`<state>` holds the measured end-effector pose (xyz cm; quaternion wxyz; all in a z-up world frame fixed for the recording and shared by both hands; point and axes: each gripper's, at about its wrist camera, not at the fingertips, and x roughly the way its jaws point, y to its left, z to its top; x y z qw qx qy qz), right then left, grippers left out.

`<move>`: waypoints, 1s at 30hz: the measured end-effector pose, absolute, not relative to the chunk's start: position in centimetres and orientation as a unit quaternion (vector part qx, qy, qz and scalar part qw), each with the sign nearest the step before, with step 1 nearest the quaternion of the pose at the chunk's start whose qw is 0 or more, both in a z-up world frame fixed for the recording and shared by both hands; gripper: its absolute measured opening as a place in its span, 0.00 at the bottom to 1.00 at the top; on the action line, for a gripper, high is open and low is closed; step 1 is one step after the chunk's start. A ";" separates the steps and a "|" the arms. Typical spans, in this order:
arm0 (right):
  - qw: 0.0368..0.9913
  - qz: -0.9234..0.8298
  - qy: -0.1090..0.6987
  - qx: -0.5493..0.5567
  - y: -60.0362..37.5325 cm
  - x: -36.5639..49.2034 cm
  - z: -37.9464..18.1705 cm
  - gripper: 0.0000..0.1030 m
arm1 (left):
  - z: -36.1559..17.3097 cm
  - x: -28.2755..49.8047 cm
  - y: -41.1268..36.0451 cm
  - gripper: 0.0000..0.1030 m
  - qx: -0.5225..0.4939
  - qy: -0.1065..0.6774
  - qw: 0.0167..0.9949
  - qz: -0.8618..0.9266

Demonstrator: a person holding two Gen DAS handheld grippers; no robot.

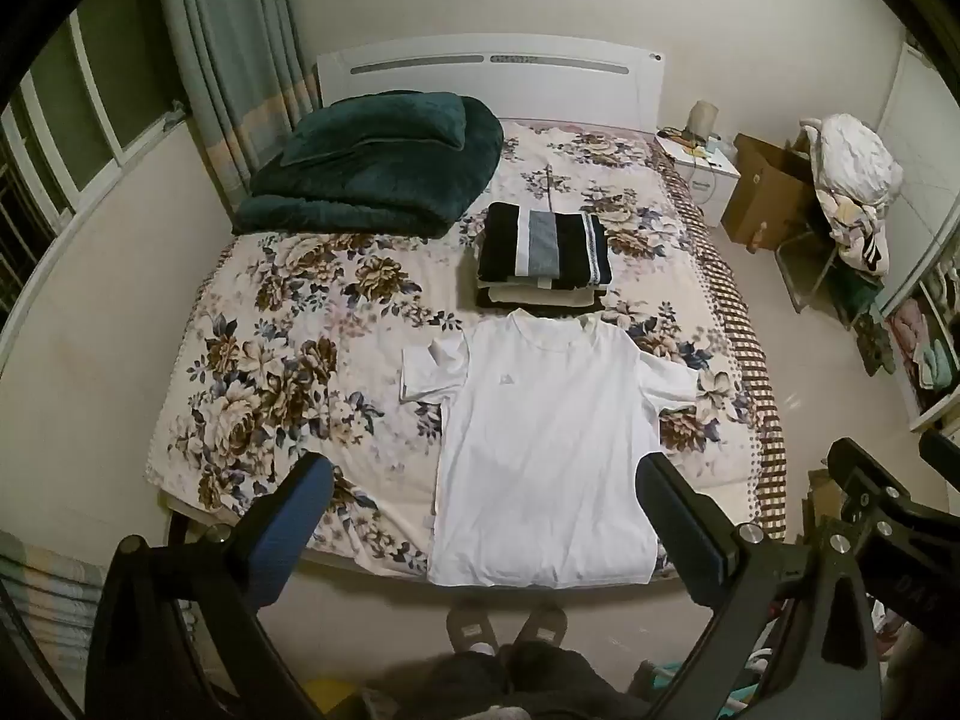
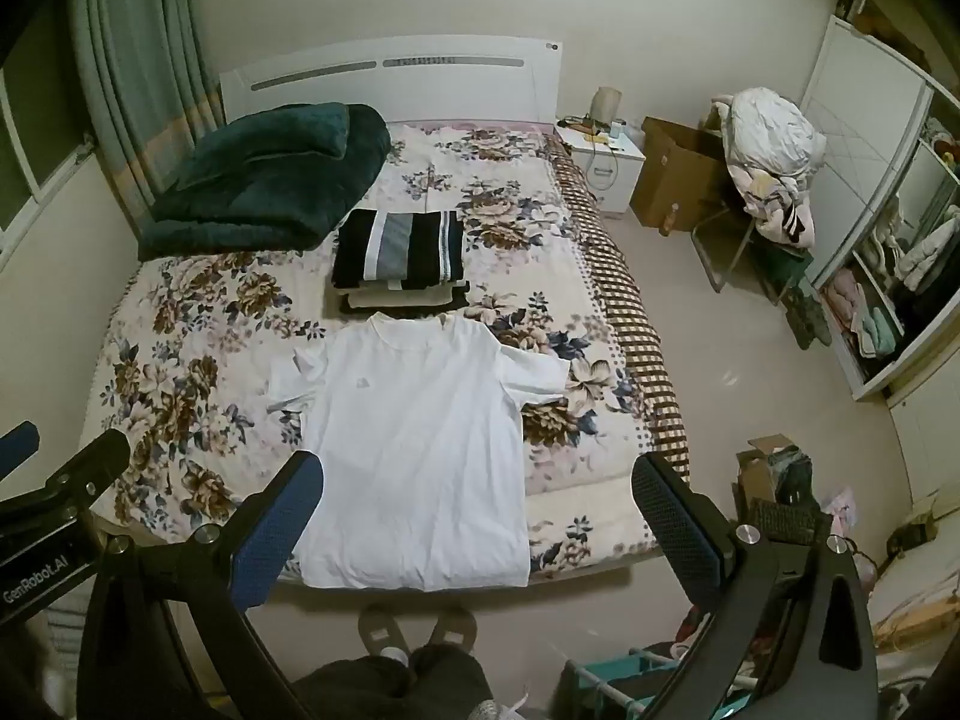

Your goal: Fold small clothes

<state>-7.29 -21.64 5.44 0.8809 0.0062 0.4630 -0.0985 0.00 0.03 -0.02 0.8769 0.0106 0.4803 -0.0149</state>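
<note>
Left gripper (image 1: 483,501) was spread wide, nothing between its blue pads (image 1: 288,531); it hung above the foot of the bed, clear of the fabric. My right gripper (image 2: 477,501) was the same: fingers apart, gripping nothing, off the cloth. In the left wrist view the right gripper's black frame showed at the lower right, just beside the left one.

White T-shirt (image 1: 540,450) lay flat and face up on the floral bedspread (image 1: 288,348), collar toward the headboard (image 1: 486,69), hem at the near bed edge, unfolded. From the left gripper it sat ahead and below, between the fingers but shifted toward the right one, whose tip overlapped the shirt's right side in frame. From the right gripper the shirt (image 2: 414,450) sat toward the left finger, whose tip overlapped its left edge. The shirt's left sleeve (image 1: 435,372) was creased and partly turned over; the right sleeve lay flat.

Stack of folded clothes (image 1: 543,258), striped black-grey piece on top, sat just beyond the collar, touching or nearly so; I couldn't tell which. Dark green blanket (image 1: 378,165) was bunched at the head of the bed, left side, well apart from the shirt.

My slippers (image 1: 507,624) showed on the floor below the hem.
</note>
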 end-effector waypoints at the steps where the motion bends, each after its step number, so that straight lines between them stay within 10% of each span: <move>1: 0.881 -0.100 0.462 0.005 -21.6 -7.3 5.5 1.00 | 0.0 0.0 0.0 1.00 0.011 0.480 0.877 -0.015; 30: 0.881 -0.098 0.463 0.007 -21.8 -7.6 6.1 1.00 | 0.0 -0.1 0.1 1.00 0.005 0.478 0.878 -0.018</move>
